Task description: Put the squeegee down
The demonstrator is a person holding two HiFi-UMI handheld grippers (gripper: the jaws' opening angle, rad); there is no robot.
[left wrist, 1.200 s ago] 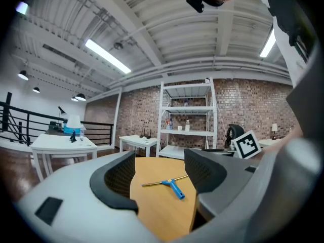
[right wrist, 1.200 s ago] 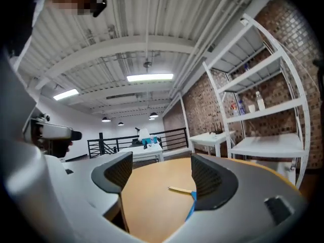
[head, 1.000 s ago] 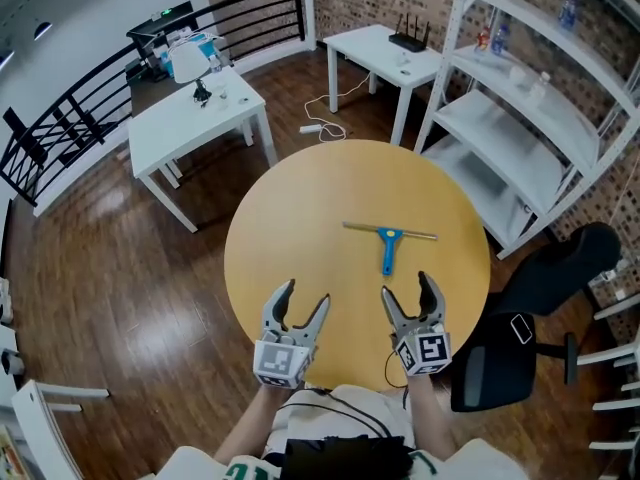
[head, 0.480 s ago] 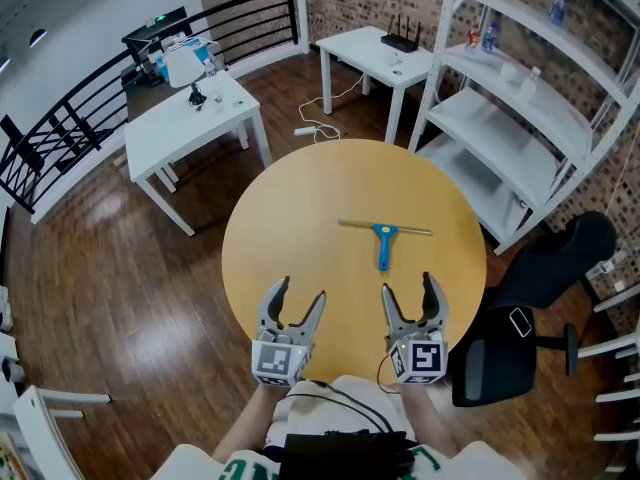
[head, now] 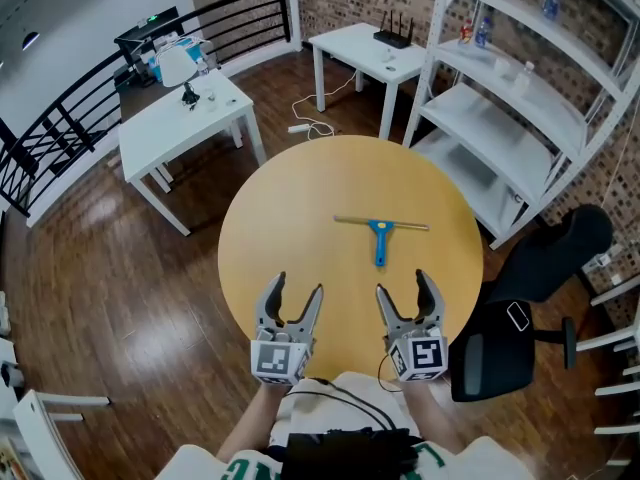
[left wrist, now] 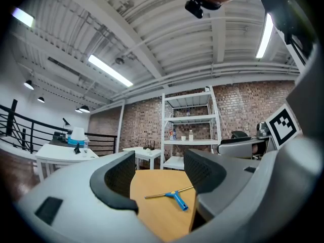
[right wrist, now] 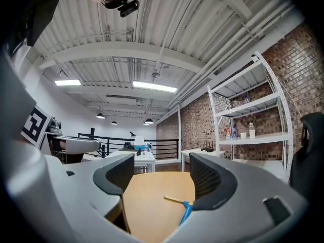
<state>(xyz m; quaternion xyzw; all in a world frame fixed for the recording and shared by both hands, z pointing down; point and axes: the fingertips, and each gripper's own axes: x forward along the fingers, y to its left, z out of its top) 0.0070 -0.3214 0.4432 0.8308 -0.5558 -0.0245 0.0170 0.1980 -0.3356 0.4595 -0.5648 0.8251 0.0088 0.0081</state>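
Observation:
The squeegee (head: 381,232), with a blue handle and a long thin blade, lies flat on the round wooden table (head: 290,218), right of its middle. It shows between the jaws in the left gripper view (left wrist: 169,196) and low beside the right jaw in the right gripper view (right wrist: 181,206). My left gripper (head: 292,295) hovers open over the table's near edge with nothing between its fingers. My right gripper (head: 406,289) stands open beside it, empty, a short way nearer me than the squeegee's handle.
A white shelving unit (head: 520,88) stands at the right, a black office chair (head: 535,298) beside the table. Two white tables (head: 180,118) (head: 365,48) stand beyond, with a black railing (head: 110,98) at the back left.
Both grippers have drawn back a little toward me and risen, leaving the squeegee lying on the table. The head view has shifted slightly.

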